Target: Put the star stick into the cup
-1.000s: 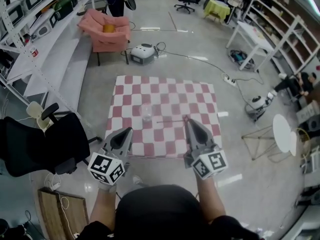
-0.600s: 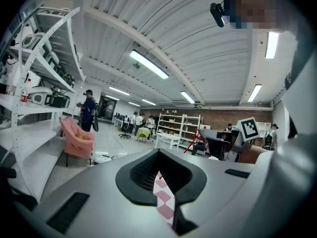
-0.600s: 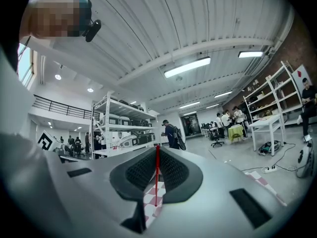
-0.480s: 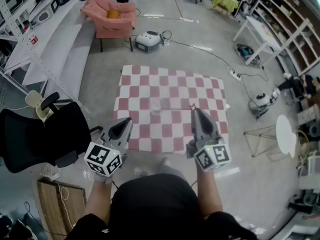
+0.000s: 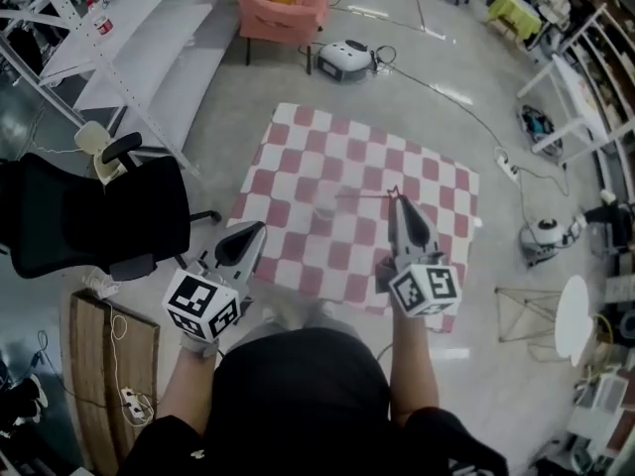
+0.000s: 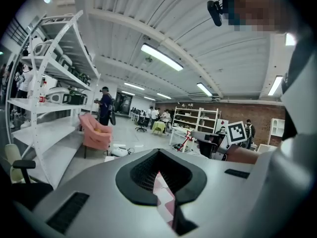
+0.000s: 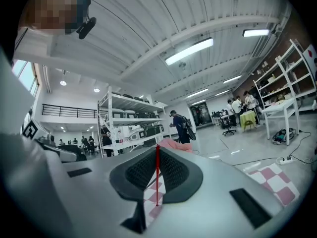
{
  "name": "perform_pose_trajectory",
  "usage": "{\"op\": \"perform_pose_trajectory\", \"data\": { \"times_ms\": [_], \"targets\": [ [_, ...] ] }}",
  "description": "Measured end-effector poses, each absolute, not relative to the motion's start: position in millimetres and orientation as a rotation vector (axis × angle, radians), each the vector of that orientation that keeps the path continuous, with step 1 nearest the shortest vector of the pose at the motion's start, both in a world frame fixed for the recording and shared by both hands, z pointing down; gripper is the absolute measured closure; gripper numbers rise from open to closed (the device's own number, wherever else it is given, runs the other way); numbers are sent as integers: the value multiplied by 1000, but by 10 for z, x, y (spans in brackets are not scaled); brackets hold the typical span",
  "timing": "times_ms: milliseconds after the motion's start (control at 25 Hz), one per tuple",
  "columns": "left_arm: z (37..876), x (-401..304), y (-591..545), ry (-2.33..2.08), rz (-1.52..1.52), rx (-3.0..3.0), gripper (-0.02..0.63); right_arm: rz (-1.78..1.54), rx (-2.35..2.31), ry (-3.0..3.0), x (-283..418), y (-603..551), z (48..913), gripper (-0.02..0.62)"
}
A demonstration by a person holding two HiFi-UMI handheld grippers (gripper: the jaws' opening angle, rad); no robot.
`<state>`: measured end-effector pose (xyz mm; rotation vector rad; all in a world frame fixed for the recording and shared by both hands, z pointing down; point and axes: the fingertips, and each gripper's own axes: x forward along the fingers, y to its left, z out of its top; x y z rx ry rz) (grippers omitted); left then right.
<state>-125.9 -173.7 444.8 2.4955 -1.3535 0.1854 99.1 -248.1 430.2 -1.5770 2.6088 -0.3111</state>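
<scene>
The right gripper (image 5: 394,202) has its 2 jaws clamped on the star stick (image 7: 157,172), which points left toward the cup (image 5: 324,202) on the checked mat (image 5: 298,137). The left gripper (image 5: 256,229) is closed and empty. If the stick comes in sideways, it could tip the light cup.

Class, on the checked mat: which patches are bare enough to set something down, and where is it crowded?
Bare: the far half of the checked mat, beyond the cup, and its near strip between the left tongs and right tongs. Crowded: mid-mat, where the star stick in the right tongs points at the cup.
</scene>
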Motion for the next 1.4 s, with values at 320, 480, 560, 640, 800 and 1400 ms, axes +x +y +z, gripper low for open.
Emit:
{"op": "perform_pose_trajectory", "data": {
  "times_ms": [320, 480, 560, 640, 800, 1400],
  "targets": [
    [4696, -1299, -1601, -1511, 299, 2326, 566, -489, -1475, 2728, 862, -2853, 5052, 566],
    [4789, -1289, -1510, -1563, 355, 2272, 566, -528, -1451, 2785, 813, -2963, 5360, 566],
    [4813, -1308, -1458, -1588, 380, 2242, 566, -568, -1430, 2800, 768, -3018, 5482, 566],
    [4832, -1331, -1412, -1607, 382, 2212, 566, -601, -1397, 2814, 708, -3059, 5576, 566],
    [4858, -1336, -1333, -1625, 367, 2167, 566, -621, -1347, 2853, 589, -3109, 5705, 566],
    [4929, -1335, -1162, -1642, 407, 2124, 566, -618, -1355, 2904, 536, -3165, 5834, 530]
  ]
}}
